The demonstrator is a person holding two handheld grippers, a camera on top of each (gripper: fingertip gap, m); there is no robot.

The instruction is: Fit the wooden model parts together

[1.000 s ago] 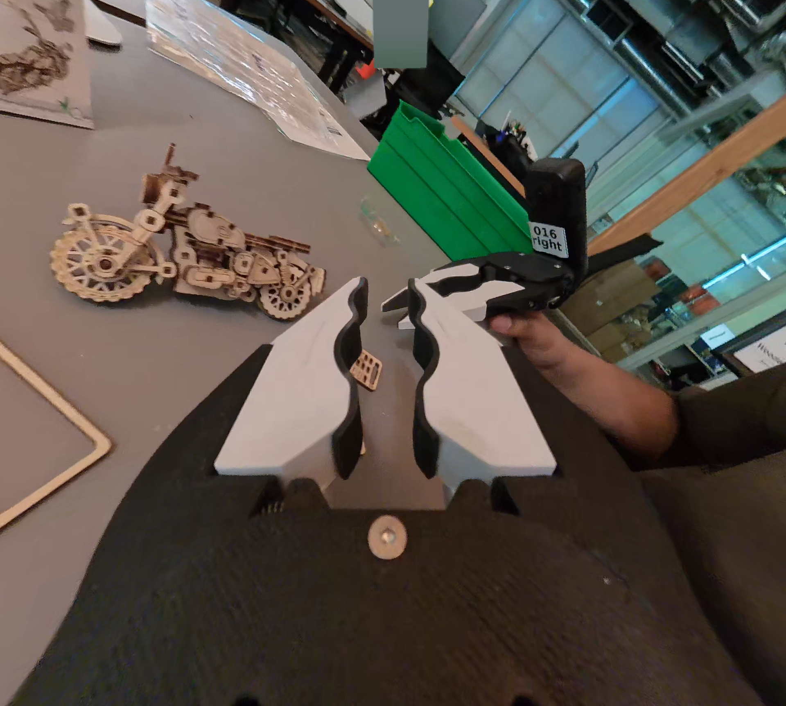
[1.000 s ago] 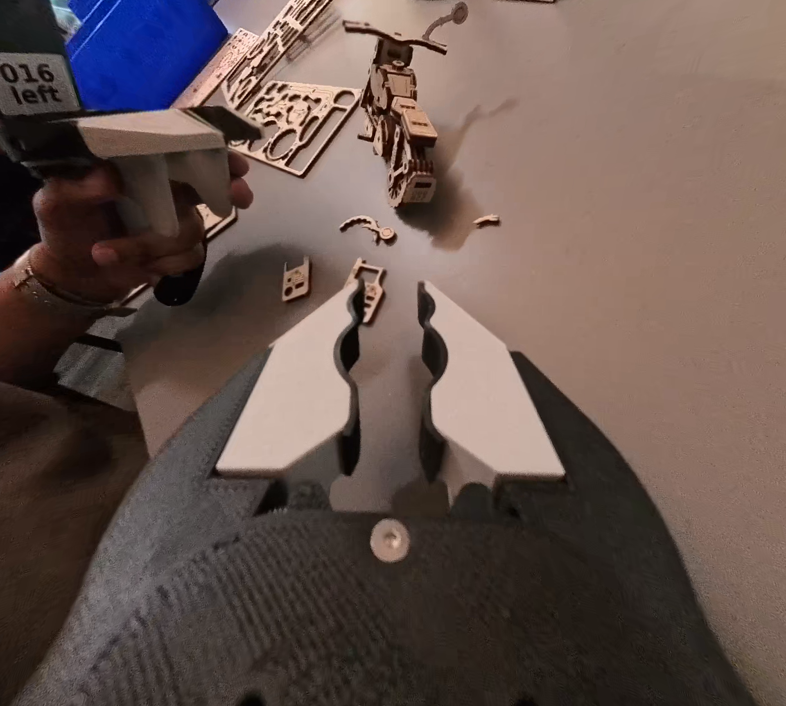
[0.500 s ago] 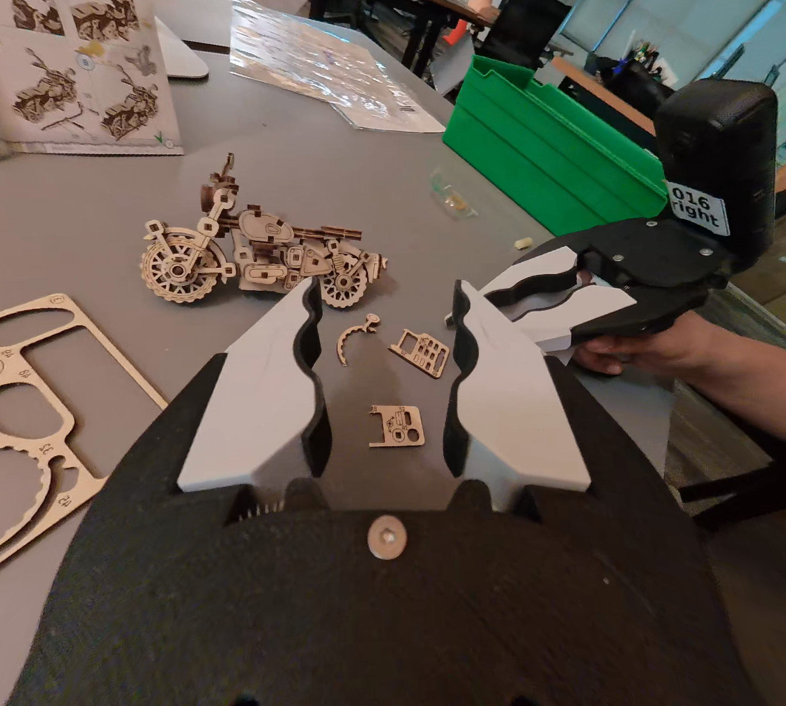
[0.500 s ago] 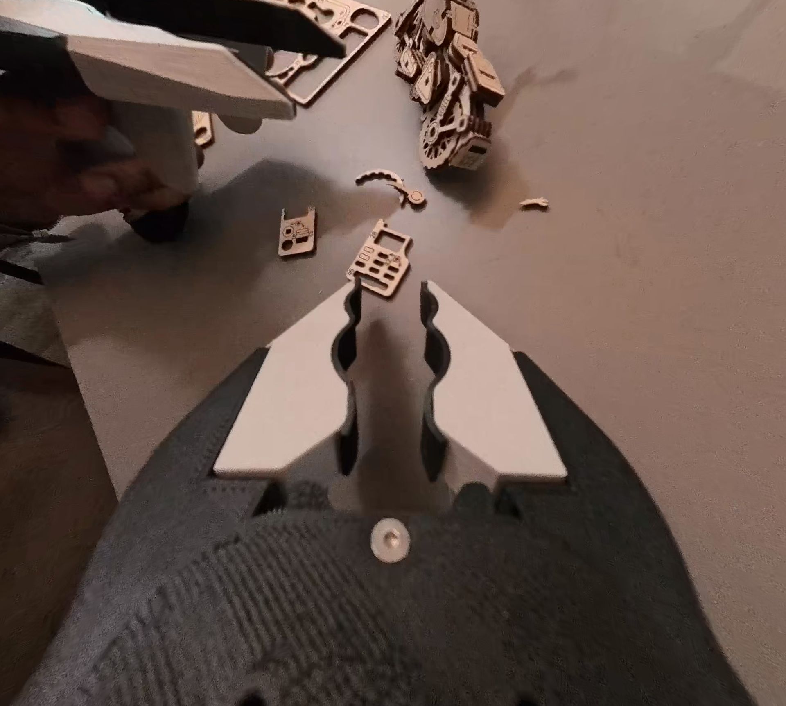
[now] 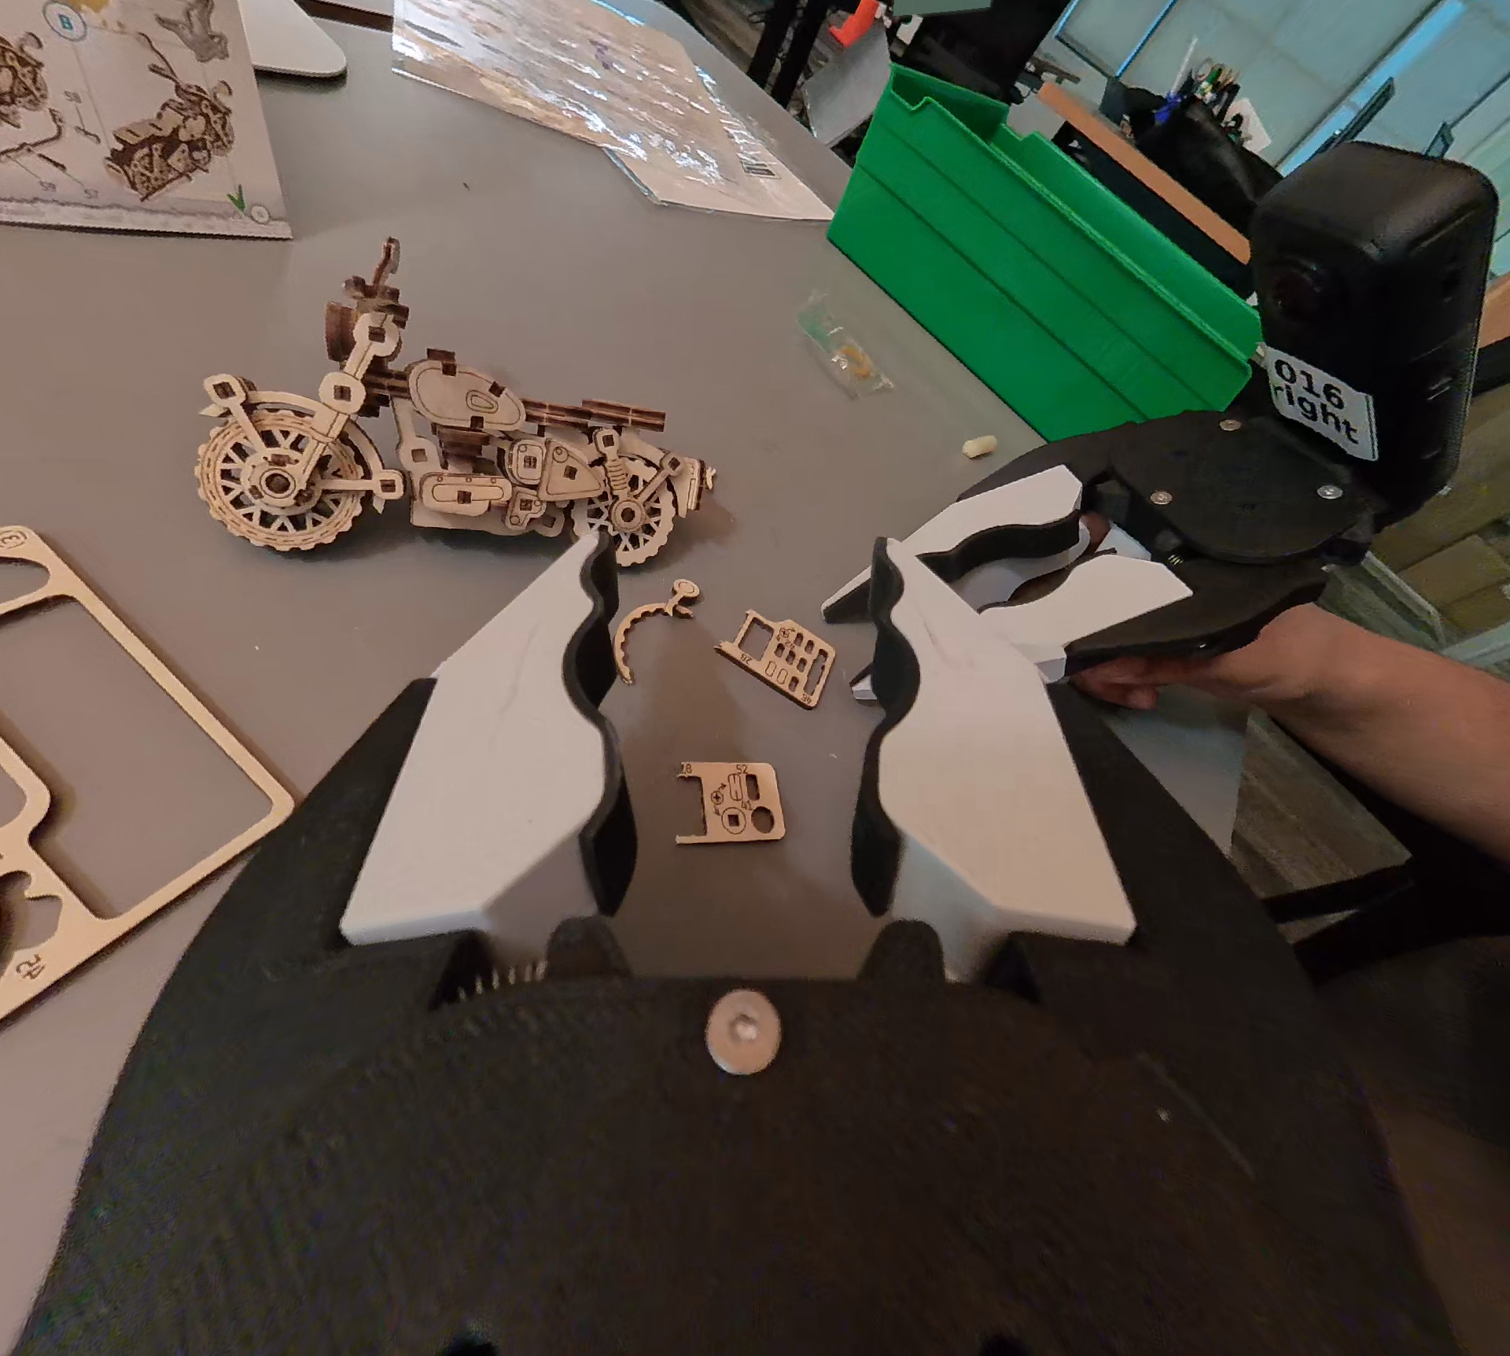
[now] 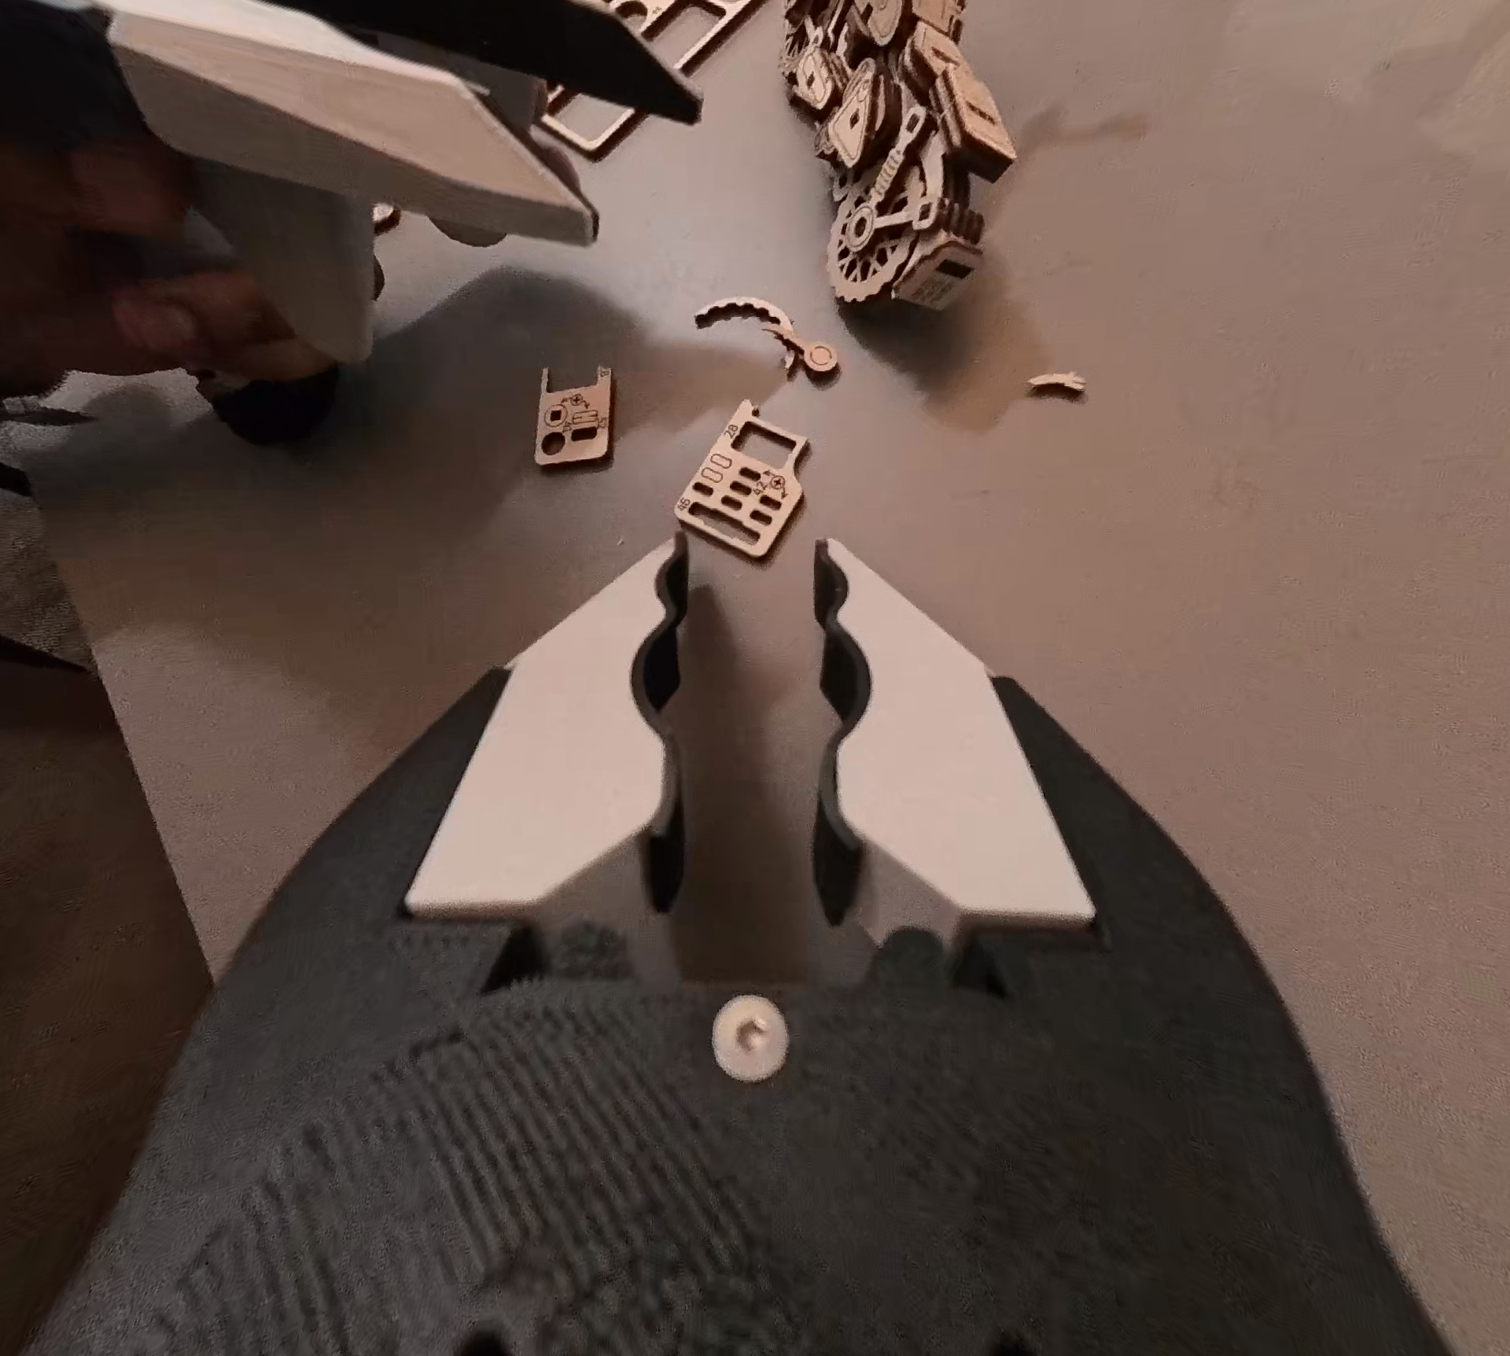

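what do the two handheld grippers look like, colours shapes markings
Both match: the left gripper and the right gripper each have a broad black ridged plastic body, a silver screw at its centre, and two pale grey wedge jaws lined with wavy black pads. In the left wrist view, the right one carries a black camera block with a white label.

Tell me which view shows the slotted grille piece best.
Right wrist view: the grille piece lies flat just ahead of the open right claw, unobstructed. Left wrist view shows it smaller, between the open left claw's fingertips.
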